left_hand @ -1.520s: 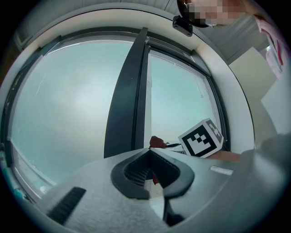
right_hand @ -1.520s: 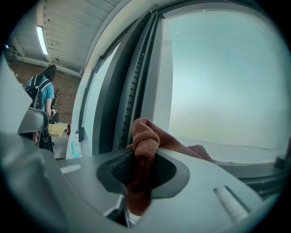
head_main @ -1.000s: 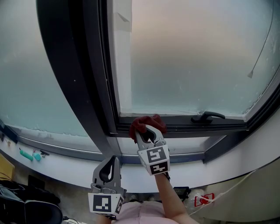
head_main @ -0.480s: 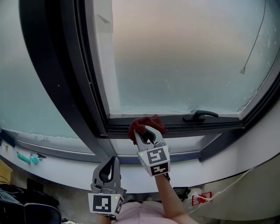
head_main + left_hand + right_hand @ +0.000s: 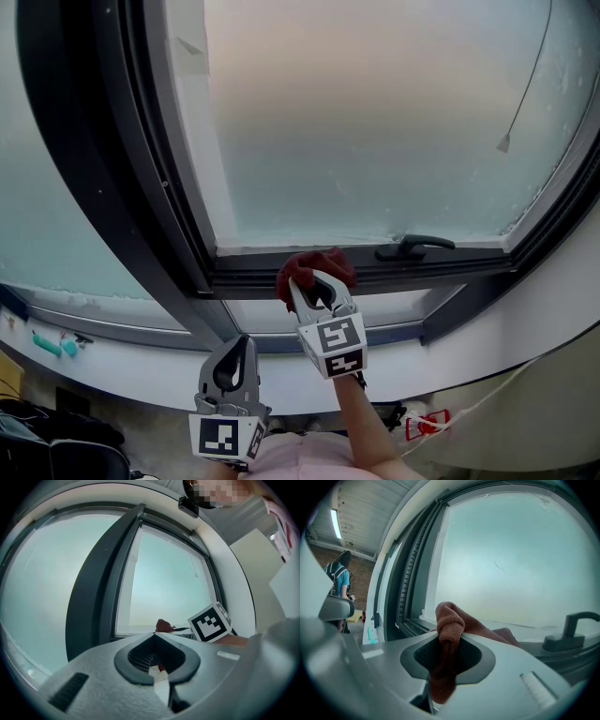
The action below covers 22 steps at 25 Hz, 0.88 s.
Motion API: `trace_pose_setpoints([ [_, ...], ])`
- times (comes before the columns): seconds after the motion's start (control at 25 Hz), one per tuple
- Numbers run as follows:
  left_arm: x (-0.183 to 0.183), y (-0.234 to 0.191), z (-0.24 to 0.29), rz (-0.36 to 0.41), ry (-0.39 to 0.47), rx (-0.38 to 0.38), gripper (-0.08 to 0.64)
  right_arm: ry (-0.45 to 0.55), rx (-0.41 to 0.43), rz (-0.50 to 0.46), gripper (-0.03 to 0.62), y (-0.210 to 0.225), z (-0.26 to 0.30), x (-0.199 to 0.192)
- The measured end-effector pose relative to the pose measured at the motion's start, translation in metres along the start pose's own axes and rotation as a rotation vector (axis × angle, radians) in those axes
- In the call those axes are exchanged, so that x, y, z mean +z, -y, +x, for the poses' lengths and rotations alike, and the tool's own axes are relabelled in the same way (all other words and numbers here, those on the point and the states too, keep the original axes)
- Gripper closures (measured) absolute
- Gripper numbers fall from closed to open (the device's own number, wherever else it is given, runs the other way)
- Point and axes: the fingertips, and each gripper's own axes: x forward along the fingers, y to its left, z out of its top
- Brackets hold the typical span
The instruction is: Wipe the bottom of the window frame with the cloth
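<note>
Your right hand-held gripper point(image 5: 315, 284) clamps the reddish cloth point(image 5: 313, 262) onto the window frame's bottom rail point(image 5: 253, 278) for wiping, while your left hand-held gripper point(image 5: 240, 342) hangs closed and empty below.

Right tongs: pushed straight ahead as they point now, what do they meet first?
Probably the bottom window frame, where the cloth in the right tongs seems to rest; glass lies just beyond.

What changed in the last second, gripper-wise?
The right gripper, shut on the cloth, slid rightward along the bottom of the window frame. It is now farther from the left corner and nearer the window handle. Nothing was taken hold of or let go. The left gripper stayed shut, empty and low by the sill.
</note>
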Motion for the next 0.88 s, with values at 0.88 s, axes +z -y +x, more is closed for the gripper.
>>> trace_pose_setpoints([
  [0.88,-0.002,0.044,0.02,0.006,-0.004,-0.04,0.557,0.007,-0.07,0.037,0.514,0.062,-0.033,-0.012],
])
